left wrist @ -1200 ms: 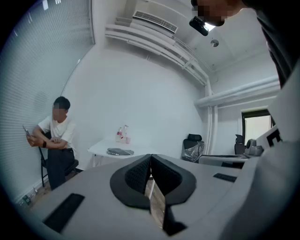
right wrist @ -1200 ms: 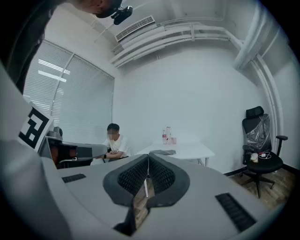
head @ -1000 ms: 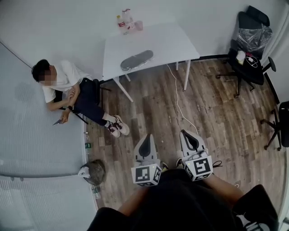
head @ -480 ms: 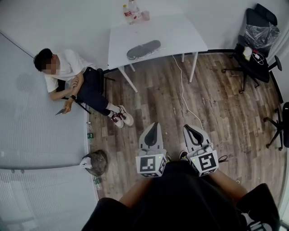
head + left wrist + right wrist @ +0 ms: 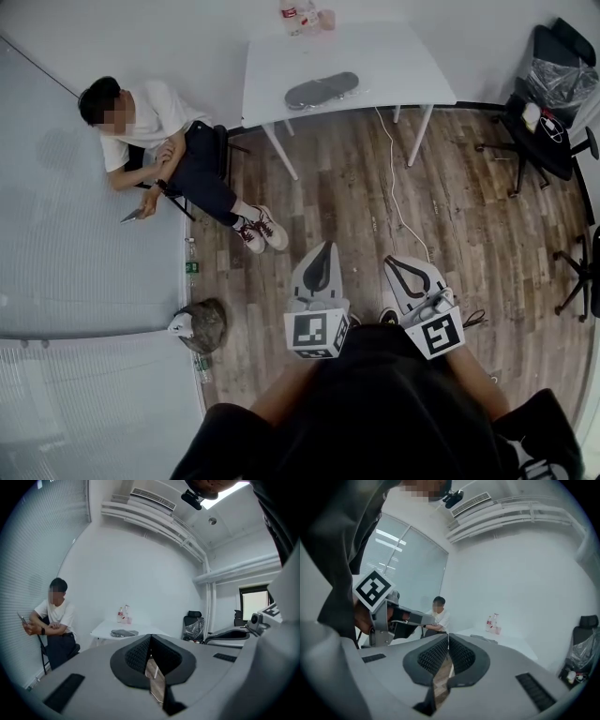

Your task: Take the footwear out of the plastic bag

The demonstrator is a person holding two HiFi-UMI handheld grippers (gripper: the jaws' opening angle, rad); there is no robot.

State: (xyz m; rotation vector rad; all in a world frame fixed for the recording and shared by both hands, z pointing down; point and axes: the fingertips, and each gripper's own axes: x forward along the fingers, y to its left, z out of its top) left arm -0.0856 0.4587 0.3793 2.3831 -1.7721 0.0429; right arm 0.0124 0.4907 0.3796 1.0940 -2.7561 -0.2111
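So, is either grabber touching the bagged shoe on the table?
Apart. The head view shows the left gripper and right gripper near the person's body, a stretch of floor away from the bagged shoe on the table.

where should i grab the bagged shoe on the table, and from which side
Probably take one short end of the bagged shoe, coming from the table's front edge: it lies flat, long side along that edge, so an end gives the narrowest pinch. The left gripper and right gripper are shut; open one first.

We wear black; our left gripper [image 5: 324, 247] and right gripper [image 5: 391, 261] are grey, with black ribbed pads [image 5: 136, 655] and marker cubes [image 5: 316, 334].
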